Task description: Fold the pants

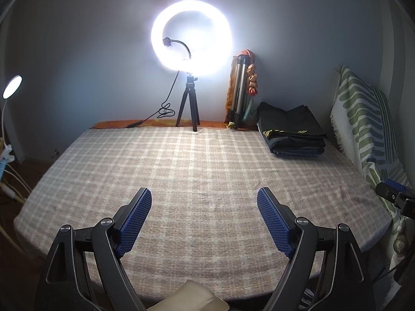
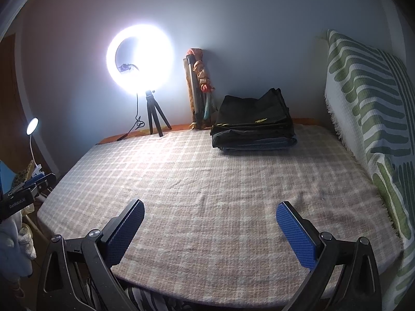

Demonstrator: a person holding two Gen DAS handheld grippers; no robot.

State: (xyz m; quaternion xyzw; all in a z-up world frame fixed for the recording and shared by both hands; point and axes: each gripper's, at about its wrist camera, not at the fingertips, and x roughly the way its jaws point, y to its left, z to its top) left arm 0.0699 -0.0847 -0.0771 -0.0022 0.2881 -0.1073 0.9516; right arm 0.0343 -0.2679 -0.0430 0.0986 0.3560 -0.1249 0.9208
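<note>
Both grippers, L (image 1: 204,194) & R (image 2: 210,207), jaws wide, empty; folded pants stack (image 2: 253,123) at 1 o'clock on bed (image 2: 207,181). Approach low, pinch top edge only.

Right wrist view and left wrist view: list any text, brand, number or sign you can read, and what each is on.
"GenRobot.AI": white print on the black body of the left gripper, seen at the left edge of the right wrist view.
Yellow markings on the folded dark pants: stripes only, no readable letters.
Left wrist view: no legible text.
</note>
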